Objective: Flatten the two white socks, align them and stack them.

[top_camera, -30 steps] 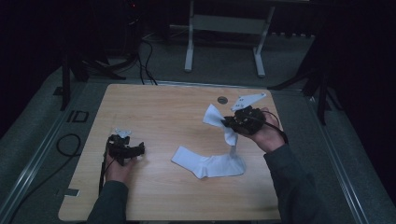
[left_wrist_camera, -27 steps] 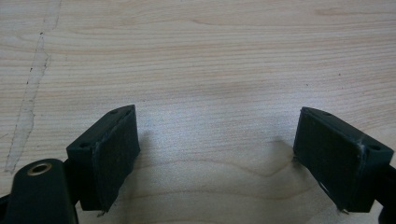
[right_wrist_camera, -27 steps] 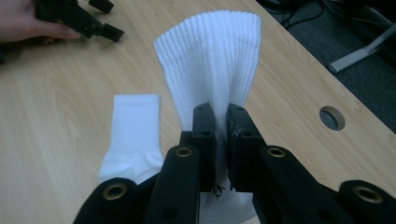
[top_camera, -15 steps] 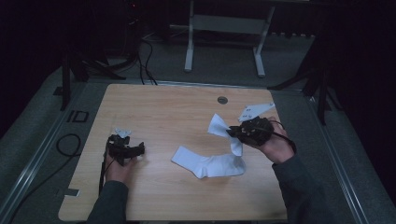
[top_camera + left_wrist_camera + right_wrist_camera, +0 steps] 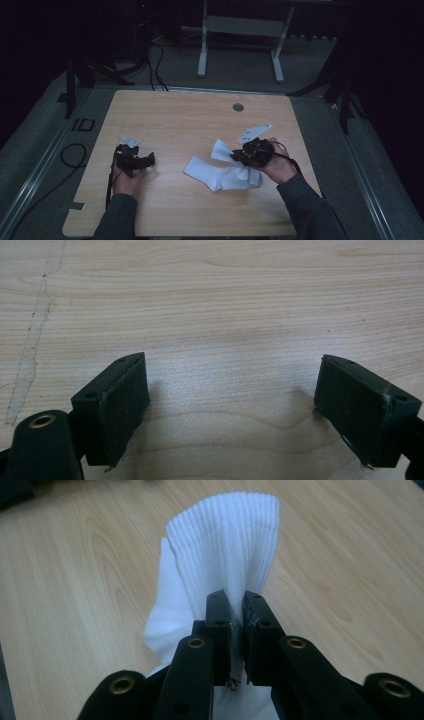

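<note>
— Since a second ago, the right gripper [image 5: 248,154] has come nearer and lower, carrying the sock's cuff [image 5: 227,540] back over the sock [image 5: 220,176].
— Is the fold done?
— Judging by this, not yet: its fingers [image 5: 218,630] are clamped on the cuff above the surface [image 5: 180,120], right of centre.
— The left gripper [image 5: 232,405]?
— Idle at near left, fingers wide, holding nothing.

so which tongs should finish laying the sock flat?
Right, probably. The right tongs are clamped on the white sock's ribbed cuff, raised off the table. The left tongs are open over bare wood, well apart from the sock.
</note>
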### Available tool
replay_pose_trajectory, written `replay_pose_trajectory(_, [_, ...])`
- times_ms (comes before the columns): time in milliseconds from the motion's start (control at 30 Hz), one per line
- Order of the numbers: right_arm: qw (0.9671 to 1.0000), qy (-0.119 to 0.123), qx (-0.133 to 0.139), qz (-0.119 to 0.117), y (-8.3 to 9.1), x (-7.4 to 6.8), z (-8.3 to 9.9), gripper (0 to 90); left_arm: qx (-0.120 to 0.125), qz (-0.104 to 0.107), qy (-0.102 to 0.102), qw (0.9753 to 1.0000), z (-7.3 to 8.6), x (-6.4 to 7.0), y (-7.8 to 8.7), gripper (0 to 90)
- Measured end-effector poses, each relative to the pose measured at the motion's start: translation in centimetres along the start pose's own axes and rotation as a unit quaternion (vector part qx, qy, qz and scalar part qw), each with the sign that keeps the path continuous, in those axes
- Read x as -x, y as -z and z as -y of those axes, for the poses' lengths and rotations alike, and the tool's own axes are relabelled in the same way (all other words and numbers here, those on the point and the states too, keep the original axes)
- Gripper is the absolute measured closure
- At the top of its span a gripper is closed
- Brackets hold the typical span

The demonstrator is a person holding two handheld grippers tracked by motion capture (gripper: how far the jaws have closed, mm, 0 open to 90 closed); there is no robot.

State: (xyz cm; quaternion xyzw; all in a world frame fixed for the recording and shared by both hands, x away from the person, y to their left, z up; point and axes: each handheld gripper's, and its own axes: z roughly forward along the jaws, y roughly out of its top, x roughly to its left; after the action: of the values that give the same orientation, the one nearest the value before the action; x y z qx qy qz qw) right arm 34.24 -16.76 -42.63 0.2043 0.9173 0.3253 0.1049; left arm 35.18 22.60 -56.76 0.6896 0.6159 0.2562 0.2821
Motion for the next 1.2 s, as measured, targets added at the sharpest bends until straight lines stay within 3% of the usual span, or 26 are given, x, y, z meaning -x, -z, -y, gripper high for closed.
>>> replay_pose_trajectory(133, [1.0000,0.000,0.002,-0.009,-1.4,-1.0,-0.1,82.3,0.000,0.000,0.000,1.0000,0.0,0.0,0.0,14.3])
replay_pose_trajectory(367, [0.9998,-0.011,-0.016,0.002,-4.3,-2.3,0.0,82.2,0.000,0.000,0.000,1.0000,0.0,0.0,0.0,14.3])
replay_pose_trajectory(633, [0.9995,-0.024,-0.023,0.000,-7.3,-2.9,0.3,82.3,0.001,0.000,0.001,1.0000,0.0,0.0,0.0,14.3])
replay_pose_trajectory(1200, [0.9976,-0.068,0.001,-0.014,-10.1,-3.1,0.3,82.2,0.000,0.000,0.000,1.0000,0.0,0.0,0.0,14.4])
